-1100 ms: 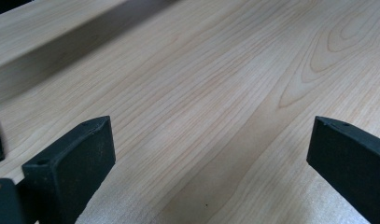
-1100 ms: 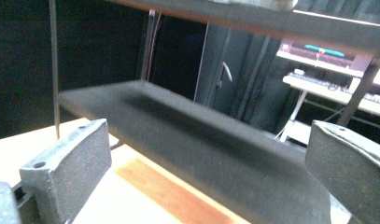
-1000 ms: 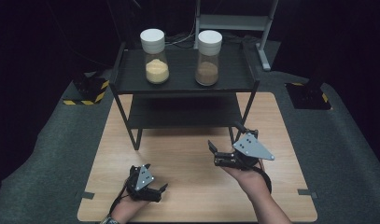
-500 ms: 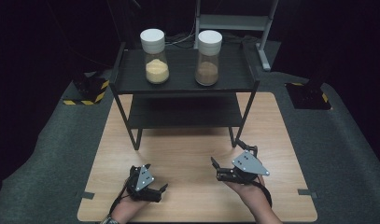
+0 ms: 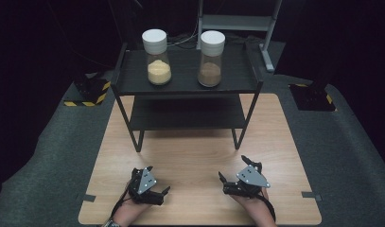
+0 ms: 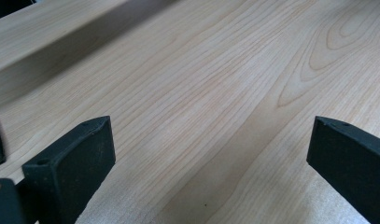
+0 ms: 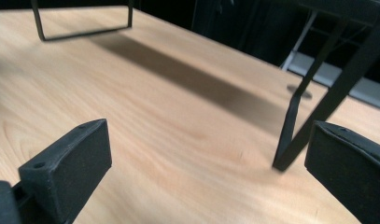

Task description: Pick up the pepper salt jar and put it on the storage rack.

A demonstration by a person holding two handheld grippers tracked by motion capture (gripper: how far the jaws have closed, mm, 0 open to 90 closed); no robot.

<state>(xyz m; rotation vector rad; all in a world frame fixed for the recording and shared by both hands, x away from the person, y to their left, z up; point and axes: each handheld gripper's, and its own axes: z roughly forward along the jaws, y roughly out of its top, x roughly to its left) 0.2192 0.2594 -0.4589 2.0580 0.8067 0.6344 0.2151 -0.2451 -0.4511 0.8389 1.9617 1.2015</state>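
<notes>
Left tongs (image 5: 158, 187): near the counter's front edge, left of middle, jaws spread wide, nothing between them.
Right tongs (image 5: 233, 176): near the front edge, right of middle, jaws wide apart, holding nothing.
Counter (image 5: 195, 156): pale wood, bare between the two tongs.
Shelf rack (image 5: 188, 87): black, two tiers, at the counter's back edge.
Left jar (image 5: 157, 57): top shelf, white lid, yellow powder in the lower part.
Right jar (image 5: 211, 59): top shelf, white lid, brown powder.
Rack leg (image 7: 318, 107): just ahead of the right tongs.
</notes>
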